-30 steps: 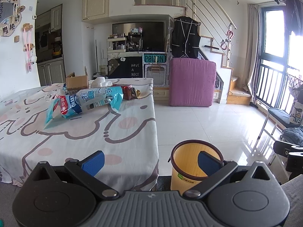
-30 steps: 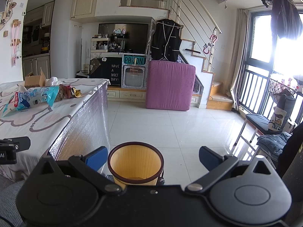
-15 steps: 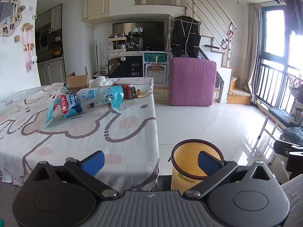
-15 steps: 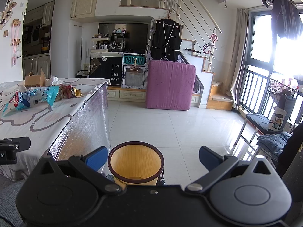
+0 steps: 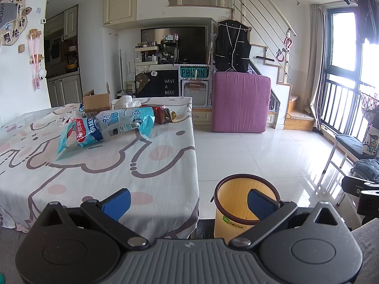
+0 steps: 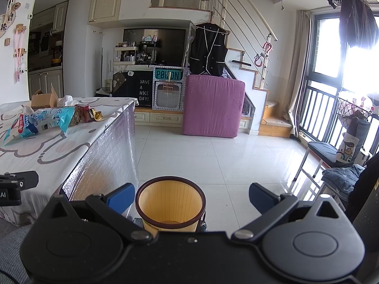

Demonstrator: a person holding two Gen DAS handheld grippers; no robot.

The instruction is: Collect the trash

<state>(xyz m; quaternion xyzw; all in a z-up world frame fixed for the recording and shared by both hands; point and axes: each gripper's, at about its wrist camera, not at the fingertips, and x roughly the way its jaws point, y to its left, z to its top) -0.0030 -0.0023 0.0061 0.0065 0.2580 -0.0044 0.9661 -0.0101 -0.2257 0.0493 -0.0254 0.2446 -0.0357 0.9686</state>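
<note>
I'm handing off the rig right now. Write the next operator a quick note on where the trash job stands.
Left gripper: open, empty, held low at the near edge of the table.
Right gripper: open, empty, right above the bin.
Trash: blue wrappers, a red packet, a gold wrapper, tissue and a cardboard box, all on the far part of the table.
Bin: on the floor by the table corner, looks empty.
Done: nothing collected.
Left: carry every piece to the bin.

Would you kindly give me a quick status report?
Left gripper and right gripper open, empty. Wrappers on table, untouched. Bin on floor, nothing in the way.
</note>
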